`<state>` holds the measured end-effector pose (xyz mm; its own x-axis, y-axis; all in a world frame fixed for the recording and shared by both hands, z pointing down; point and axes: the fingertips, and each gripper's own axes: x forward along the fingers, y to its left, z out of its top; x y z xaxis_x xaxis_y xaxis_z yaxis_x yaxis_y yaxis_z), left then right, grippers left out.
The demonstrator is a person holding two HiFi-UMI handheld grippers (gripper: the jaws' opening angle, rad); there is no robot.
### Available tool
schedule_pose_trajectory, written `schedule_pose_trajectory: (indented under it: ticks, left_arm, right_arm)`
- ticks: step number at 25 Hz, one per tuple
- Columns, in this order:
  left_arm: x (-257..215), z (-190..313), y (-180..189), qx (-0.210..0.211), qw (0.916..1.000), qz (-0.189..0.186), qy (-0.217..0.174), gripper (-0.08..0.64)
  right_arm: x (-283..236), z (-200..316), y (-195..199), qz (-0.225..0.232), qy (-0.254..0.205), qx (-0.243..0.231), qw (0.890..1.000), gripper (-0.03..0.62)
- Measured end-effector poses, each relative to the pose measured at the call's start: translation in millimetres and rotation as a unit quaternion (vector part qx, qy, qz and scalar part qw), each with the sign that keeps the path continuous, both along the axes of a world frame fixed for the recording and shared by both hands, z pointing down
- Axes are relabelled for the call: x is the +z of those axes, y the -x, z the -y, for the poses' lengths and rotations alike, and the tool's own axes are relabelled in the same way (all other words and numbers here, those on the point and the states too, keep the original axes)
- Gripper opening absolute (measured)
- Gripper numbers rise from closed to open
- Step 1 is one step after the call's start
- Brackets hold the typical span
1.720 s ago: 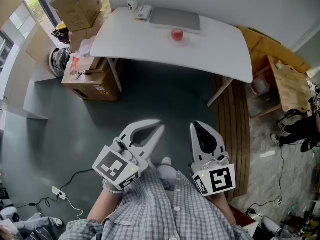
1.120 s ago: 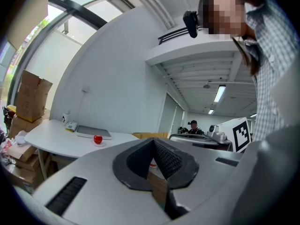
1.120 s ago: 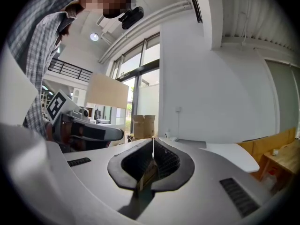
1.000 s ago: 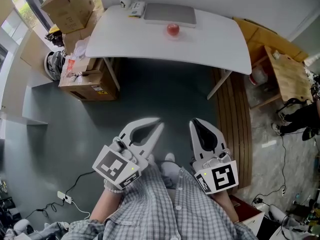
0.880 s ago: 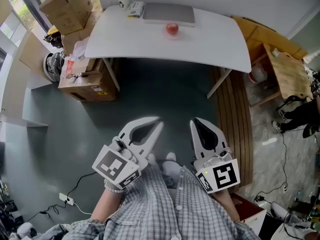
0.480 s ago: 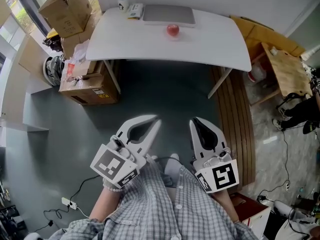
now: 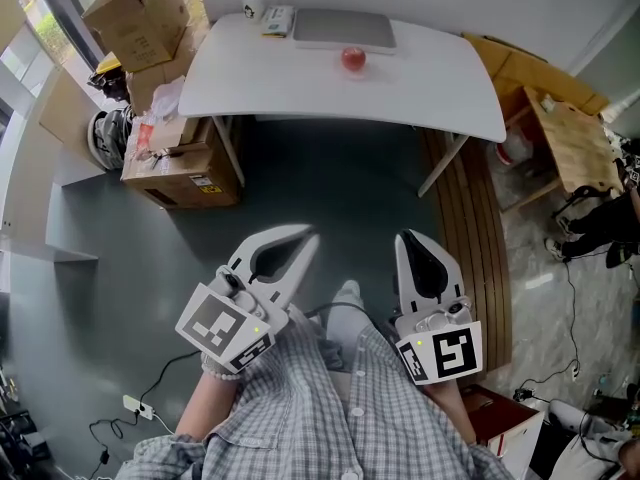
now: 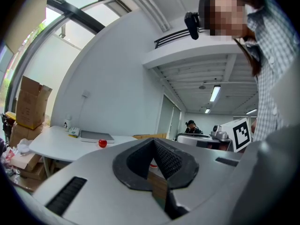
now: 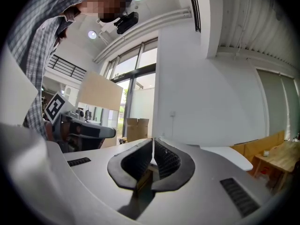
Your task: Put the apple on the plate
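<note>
1. Two grippers, the left gripper (image 7: pixel 303 240) and right gripper (image 7: pixel 413 238), are carried level at the person's waist. Their jaws are pressed together on nothing, probably because the work is out of reach.
2. The apple (image 7: pixel 353 59) sits on the white table (image 7: pixel 440 98), well apart from both, just beside a grey slab (image 7: pixel 344 30).
3. A plate may lie under it; too small to tell.

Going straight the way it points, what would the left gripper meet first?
Nothing near: the left gripper faces open space above the floor. Farther on, probably the white table, at its near edge right of the apple; relative height is unclear.
</note>
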<state>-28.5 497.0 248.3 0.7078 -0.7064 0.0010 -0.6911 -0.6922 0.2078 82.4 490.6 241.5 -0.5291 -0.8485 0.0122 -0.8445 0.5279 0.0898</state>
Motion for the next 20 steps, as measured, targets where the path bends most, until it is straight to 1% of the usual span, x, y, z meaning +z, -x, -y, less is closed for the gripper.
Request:
schedule_pose_trajectory:
  ticks: [5,8,13,20]
  left_arm:
    - [3,9,0,0.000,1.0000,0.003,0.002,0.008]
    - [5,19,4,-0.010,0.9999,0.005,0.003,0.008]
    - [6,44,9,-0.028,0.9996,0.002,0.005,0.008]
    - [3,86,1,-0.038,0.9993,0.004,0.005,0.008]
  right_arm:
    - [6,13,-3,0.002,0.007,0.002,1.000,0.026]
    - [8,27,-1,0.000,0.005,-0.004,1.000,0.026]
    - [8,55,3,0.001,0.003,-0.019,1.000,0.026]
    - [11,101,1,-0.002,0.004,-0.037,0.999,0.026]
